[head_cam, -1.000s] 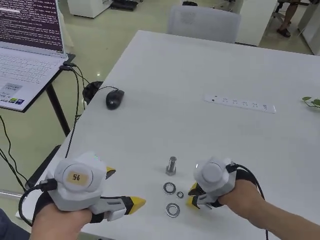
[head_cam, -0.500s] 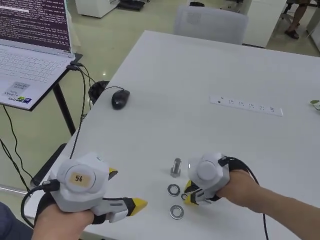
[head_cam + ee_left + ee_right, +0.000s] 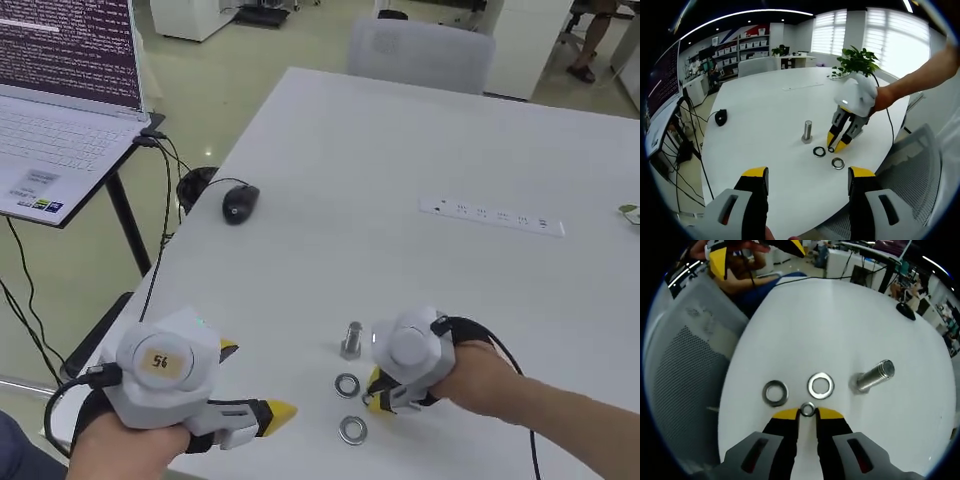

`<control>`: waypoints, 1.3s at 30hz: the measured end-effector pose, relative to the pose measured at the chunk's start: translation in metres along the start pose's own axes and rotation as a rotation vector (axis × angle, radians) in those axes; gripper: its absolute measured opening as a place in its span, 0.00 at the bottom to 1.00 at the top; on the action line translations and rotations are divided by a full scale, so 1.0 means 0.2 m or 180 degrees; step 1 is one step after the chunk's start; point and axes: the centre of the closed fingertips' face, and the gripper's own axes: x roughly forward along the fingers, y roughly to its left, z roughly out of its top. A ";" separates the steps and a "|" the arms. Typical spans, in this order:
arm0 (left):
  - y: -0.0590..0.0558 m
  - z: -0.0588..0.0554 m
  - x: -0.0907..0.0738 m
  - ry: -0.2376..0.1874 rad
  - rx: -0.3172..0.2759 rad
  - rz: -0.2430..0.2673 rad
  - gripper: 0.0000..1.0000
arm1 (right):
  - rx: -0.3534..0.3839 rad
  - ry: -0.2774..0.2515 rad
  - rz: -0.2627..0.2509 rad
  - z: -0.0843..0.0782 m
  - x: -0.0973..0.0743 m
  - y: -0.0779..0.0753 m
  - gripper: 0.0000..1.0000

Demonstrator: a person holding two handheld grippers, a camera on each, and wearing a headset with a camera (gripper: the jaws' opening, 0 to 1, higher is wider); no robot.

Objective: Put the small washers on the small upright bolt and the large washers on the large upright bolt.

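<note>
Right gripper point(image 3: 807, 415) slid in, jaws narrowed onto small washer point(image 3: 808, 409).
Left gripper point(image 3: 808, 175) wide open at table point(image 3: 400, 150) near edge; bolt point(image 3: 875, 376) close, bare top beyond.

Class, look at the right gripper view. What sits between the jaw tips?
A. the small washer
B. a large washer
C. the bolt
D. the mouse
A: the small washer sits between the yellow tips of the right gripper, while the bolt stands apart from them.
</note>
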 end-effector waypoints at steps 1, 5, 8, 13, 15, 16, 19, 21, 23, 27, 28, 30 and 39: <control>0.00 0.00 0.00 0.0000 0.0000 0.0001 0.64 | 0.0066 -0.0001 -0.0006 0.00 0.00 0.00 0.14; 0.00 -0.01 -0.01 0.0004 -0.0003 0.0010 0.64 | -0.0035 -0.0020 0.0055 -0.01 0.00 0.01 0.16; 0.00 -0.01 0.00 0.0018 0.0005 0.0003 0.64 | -0.0389 0.0004 0.0150 -0.01 0.00 0.03 0.19; 0.00 -0.01 -0.01 0.0017 0.0005 0.0004 0.64 | -0.0699 0.0088 0.0272 -0.01 0.00 0.03 0.19; 0.00 -0.01 -0.01 0.0015 0.0004 0.0007 0.64 | -0.0815 0.0131 0.0320 -0.01 0.00 0.03 0.19; 0.00 -0.01 -0.01 0.0014 0.0001 0.0010 0.64 | -0.0841 0.0140 0.0327 -0.01 0.00 0.03 0.19; 0.01 -0.02 -0.02 0.0016 -0.0009 0.0026 0.64 | -0.0973 0.0184 0.0369 -0.01 0.00 0.03 0.19; 0.02 -0.02 -0.02 0.0018 -0.0013 0.0034 0.64 | -0.0996 0.0189 0.0384 -0.01 0.00 0.03 0.19; 0.02 -0.02 -0.02 0.0016 -0.0018 0.0036 0.64 | -0.1014 0.0185 0.0393 0.00 0.00 0.04 0.19; 0.01 -0.01 -0.01 0.0012 -0.0021 0.0028 0.64 | -0.1065 0.0183 0.0351 0.00 0.00 0.04 0.14; 0.01 -0.01 0.00 0.0012 -0.0017 0.0023 0.64 | -0.1049 0.0181 0.0338 0.00 0.00 0.04 0.14; 0.00 0.00 0.00 0.0011 -0.0013 0.0015 0.64 | -0.0930 0.0141 0.0300 0.00 0.00 0.04 0.14; 0.01 -0.01 0.00 0.0008 -0.0017 0.0019 0.64 | -0.0349 -0.0002 0.0150 -0.03 -0.03 0.06 0.13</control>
